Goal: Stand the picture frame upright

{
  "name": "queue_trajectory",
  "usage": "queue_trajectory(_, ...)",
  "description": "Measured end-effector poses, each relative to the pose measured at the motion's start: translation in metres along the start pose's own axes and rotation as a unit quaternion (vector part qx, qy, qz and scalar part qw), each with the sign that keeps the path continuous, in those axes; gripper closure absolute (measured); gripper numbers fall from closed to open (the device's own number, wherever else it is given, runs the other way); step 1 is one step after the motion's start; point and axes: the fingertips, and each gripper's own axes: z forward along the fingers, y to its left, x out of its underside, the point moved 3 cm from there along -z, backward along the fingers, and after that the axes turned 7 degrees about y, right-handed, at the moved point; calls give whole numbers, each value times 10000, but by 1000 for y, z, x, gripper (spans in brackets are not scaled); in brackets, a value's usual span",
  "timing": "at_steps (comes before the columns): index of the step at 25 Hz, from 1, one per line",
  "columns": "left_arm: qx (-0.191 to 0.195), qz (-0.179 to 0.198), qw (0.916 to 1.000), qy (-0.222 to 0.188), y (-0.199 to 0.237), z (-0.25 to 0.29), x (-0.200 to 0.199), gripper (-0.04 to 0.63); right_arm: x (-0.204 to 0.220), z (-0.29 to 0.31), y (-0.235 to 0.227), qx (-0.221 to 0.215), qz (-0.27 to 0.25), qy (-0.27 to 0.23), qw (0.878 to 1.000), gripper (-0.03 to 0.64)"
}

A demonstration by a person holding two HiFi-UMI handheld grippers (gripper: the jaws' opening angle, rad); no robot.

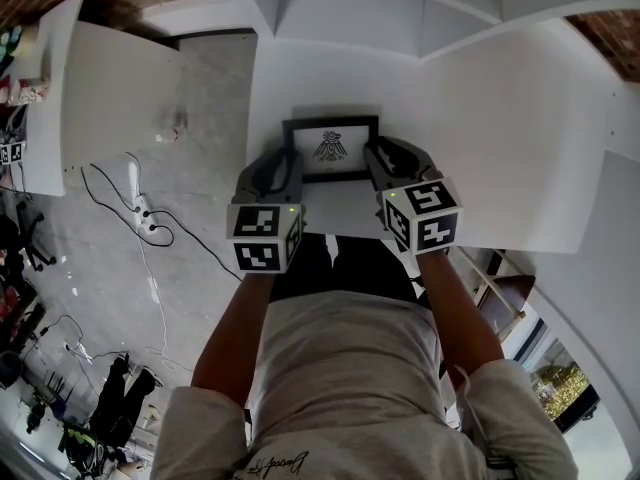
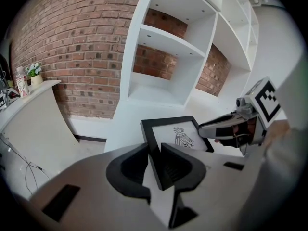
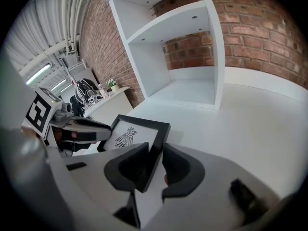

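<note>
Picture frame [image 1: 331,149] is held tilted near the front edge of the white counter [image 1: 500,118], left gripper [image 1: 288,163] clamped on its left side, right gripper [image 1: 376,160] on its right, likely mid-raise, not yet standing upright.

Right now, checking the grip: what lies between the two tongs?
Only the picture frame: the left tongs clamp its left edge, the right tongs its right edge, as the head view shows.

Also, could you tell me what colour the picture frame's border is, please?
The picture frame has a black border; the head view shows it best.
</note>
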Motion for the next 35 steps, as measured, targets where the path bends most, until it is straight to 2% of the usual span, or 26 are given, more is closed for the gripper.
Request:
queue_trajectory(12, -88, 307, 9986, -430, 30, -5, -42, 503, -50, 10, 6, 239, -49, -508, 9984, 518)
queue_trajectory(18, -90, 675, 9954, -680, 42, -5, -67, 503, -73, 15, 5, 432, 34, -765, 9961, 518)
queue_trajectory(35, -274, 1099, 9839, -1380, 64, -2, -127, 503, -131, 20, -3, 840, -112, -1405, 9864, 520)
